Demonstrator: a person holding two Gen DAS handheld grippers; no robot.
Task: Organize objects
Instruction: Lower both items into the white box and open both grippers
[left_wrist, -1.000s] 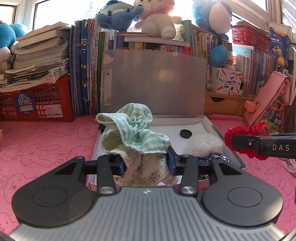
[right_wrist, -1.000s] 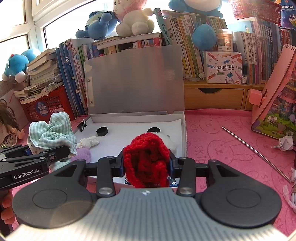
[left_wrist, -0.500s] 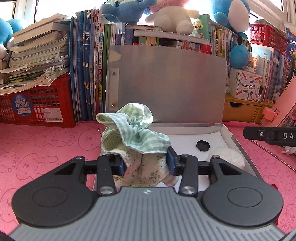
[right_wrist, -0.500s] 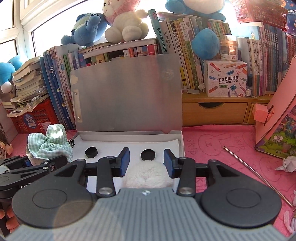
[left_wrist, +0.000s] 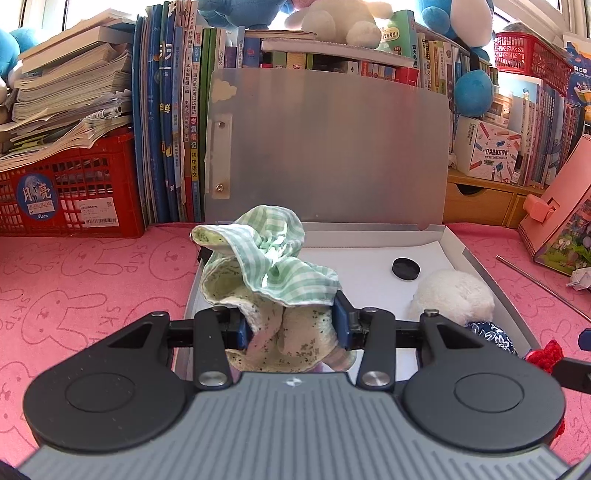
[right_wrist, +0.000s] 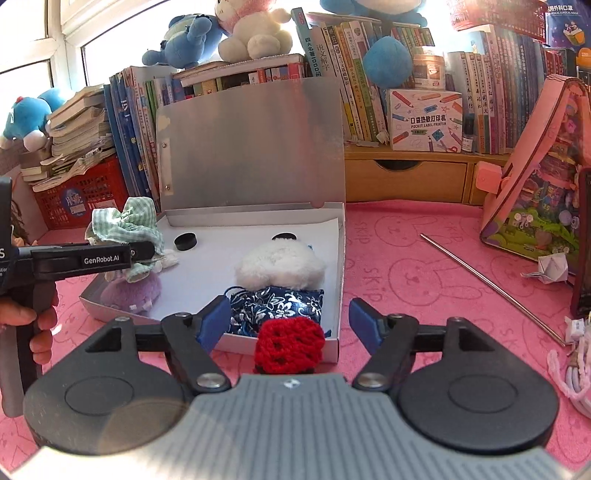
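My left gripper (left_wrist: 291, 325) is shut on a green checked cloth (left_wrist: 266, 266) and holds it above the left part of the open grey box (left_wrist: 484, 266). In the right wrist view the cloth (right_wrist: 125, 225) hangs at the box's left side. My right gripper (right_wrist: 290, 323) is open and pulled back. A red knitted piece (right_wrist: 290, 347) lies just below and between its fingers at the box's (right_wrist: 341, 258) near right corner. In the box lie a white fluffy ball (right_wrist: 280, 264), a blue patterned pouch (right_wrist: 277, 306), a purple plush (right_wrist: 129, 293) and two black discs (right_wrist: 185, 241).
The box's lid stands upright against a wall of books (right_wrist: 369, 85) with plush toys on top. A red crate (left_wrist: 70, 192) stands at the left. A metal rod (right_wrist: 491, 288), a pink toy house (right_wrist: 539, 184) and a folded paper (right_wrist: 552, 267) lie on the pink mat at the right.
My right gripper has opened, let go of the red knitted piece at the box's near corner and backed away. My left gripper still holds the cloth and has shifted slightly towards the box.
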